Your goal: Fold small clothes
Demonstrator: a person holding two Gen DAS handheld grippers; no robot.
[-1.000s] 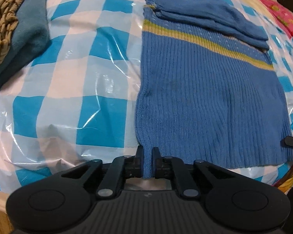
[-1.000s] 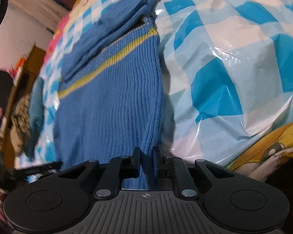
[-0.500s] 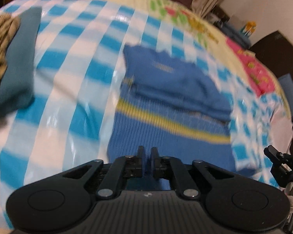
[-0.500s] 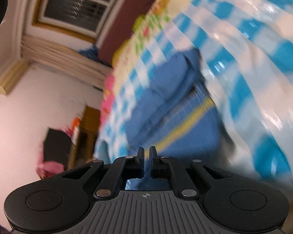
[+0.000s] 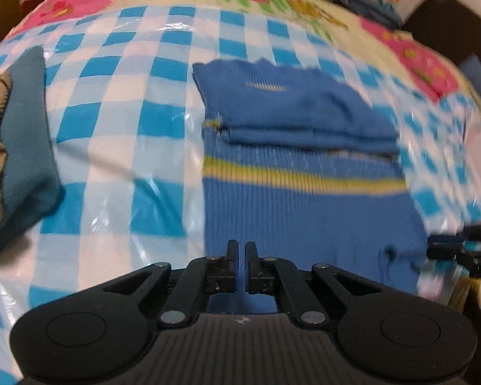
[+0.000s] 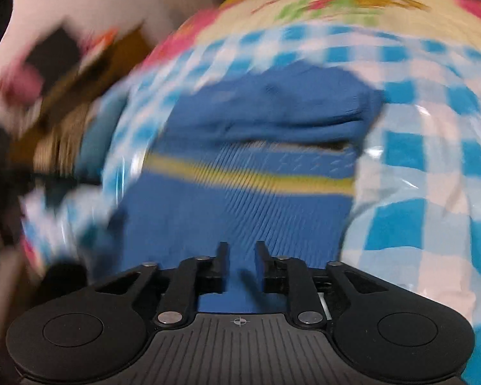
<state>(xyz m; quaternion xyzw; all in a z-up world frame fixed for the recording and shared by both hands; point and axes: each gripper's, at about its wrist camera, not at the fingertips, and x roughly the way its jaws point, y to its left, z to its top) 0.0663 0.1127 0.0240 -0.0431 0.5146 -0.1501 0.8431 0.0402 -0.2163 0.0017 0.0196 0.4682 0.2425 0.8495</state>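
On the checked plastic sheet (image 5: 118, 147) lies the blue knit sweater (image 5: 304, 211), sleeves already folded across the chest, and things are moving fast! 1 second ago both grippers sat low at the hem; now the hem is up off the bed and travelling toward 12 o'clock. The left gripper (image 5: 241, 250) is pinched tight on the hem's left corner, blue knit showing between its fingers. The right gripper (image 6: 241, 258) has its fingers parted with fabric between; heavy blur means I cannot tell if it has a hold. That reads as the bottom-to-top fold starting. The sweater's long axis runs 6 to 12 o'clock, neck at 12, yellow stripe (image 5: 304, 178) crossing it. Folded teal clothing (image 5: 22, 147) waits at 9 o'clock.
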